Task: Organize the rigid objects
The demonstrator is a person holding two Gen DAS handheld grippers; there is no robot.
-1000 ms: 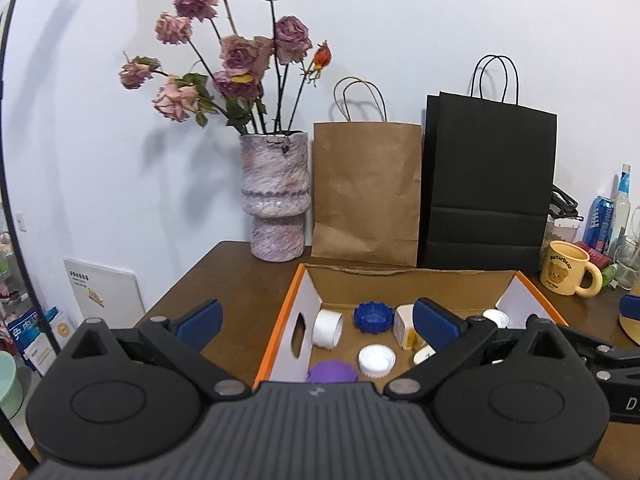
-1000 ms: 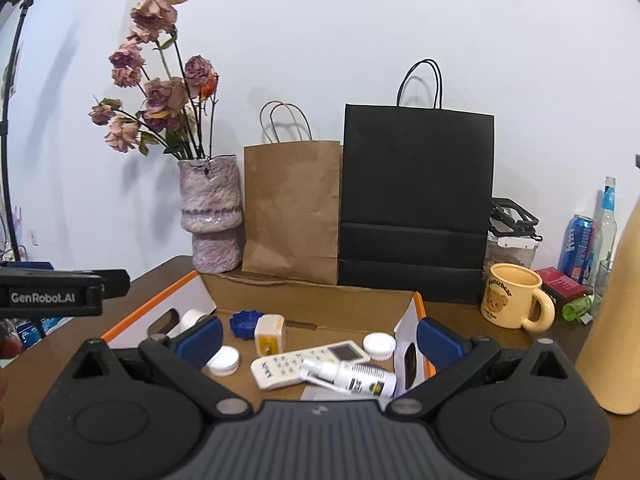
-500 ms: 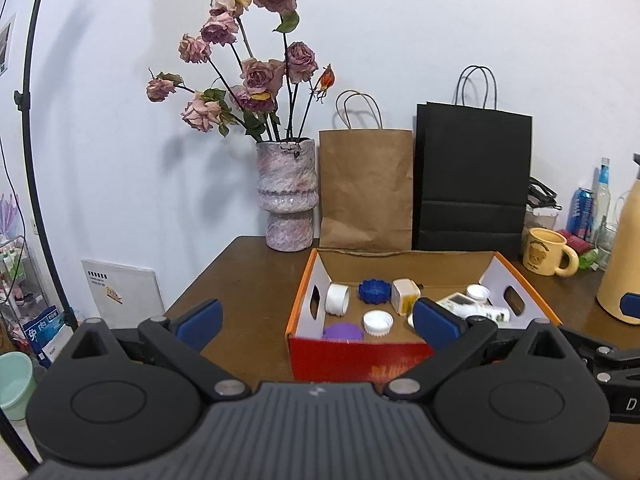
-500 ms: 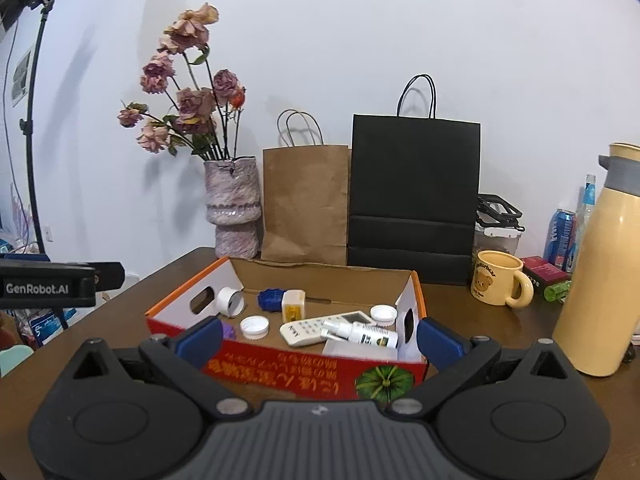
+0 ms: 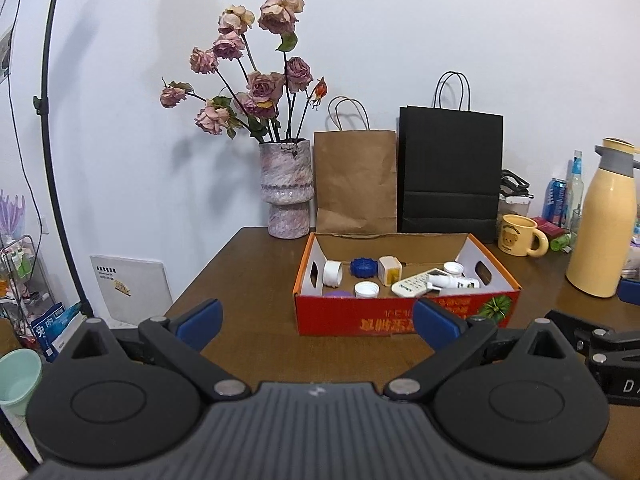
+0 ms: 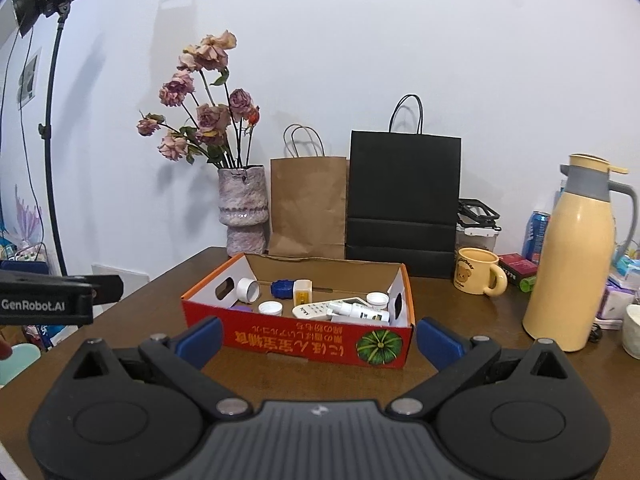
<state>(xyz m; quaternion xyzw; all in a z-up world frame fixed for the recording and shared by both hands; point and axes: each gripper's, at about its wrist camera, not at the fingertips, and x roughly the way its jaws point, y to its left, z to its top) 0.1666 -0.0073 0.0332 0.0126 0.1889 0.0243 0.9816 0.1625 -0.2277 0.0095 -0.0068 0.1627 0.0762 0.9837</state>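
Note:
A red cardboard box stands on the brown table. Inside lie white caps, a blue cap, a small white-and-yellow block, a white remote and a white spray bottle. My left gripper is open and empty, well back from the box's front left. My right gripper is open and empty too, just short of the box front.
Behind the box stand a vase of dried roses, a brown paper bag and a black paper bag. A yellow mug and a tall cream thermos sit to the right. The table's left edge drops off.
Both grippers have pulled back and away from the box, which looks smaller now and shows its red front. Both stay open and empty.

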